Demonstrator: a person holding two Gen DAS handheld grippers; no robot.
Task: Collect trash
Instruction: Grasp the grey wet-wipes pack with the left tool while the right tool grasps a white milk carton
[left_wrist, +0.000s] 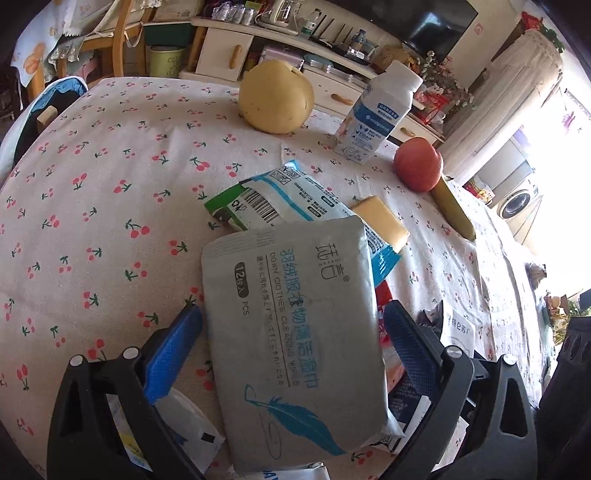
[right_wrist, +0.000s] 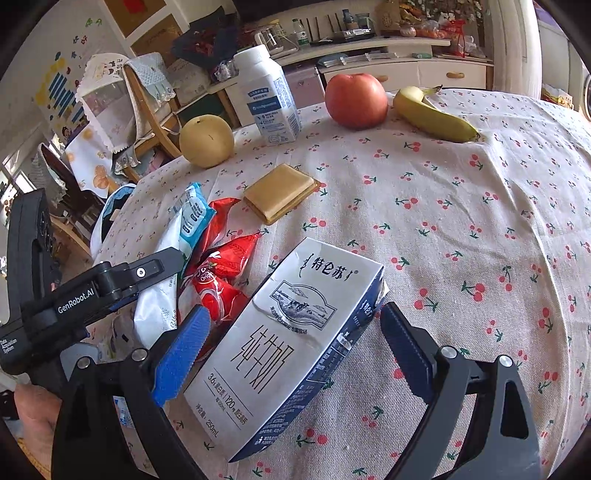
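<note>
Matt woven cloth (right_wrist: 461, 206) covers the table; the wipes pack (left_wrist: 295, 332) looks like dull, creased plastic film; the milk carton (right_wrist: 291, 332) shows glossy printed card; finger pads (right_wrist: 181, 354) ribbed blue.

Open cloth stretches across the worktop (right_wrist: 480, 221) right of the milk carton (right_wrist: 291, 343), offering clear passage. Left of it, wrappers (right_wrist: 218, 266) crowd the way beside the left gripper (right_wrist: 147, 273). A bottle (right_wrist: 269, 96), pear (right_wrist: 207, 140), apple (right_wrist: 356, 99) and banana (right_wrist: 432, 114) line the far edge; the wipes pack (left_wrist: 295, 332) appears to overlap other packets.

Grey wipes packet (left_wrist: 295, 332) atop wrappers, dented milk carton (right_wrist: 288, 343) lying flat
</note>
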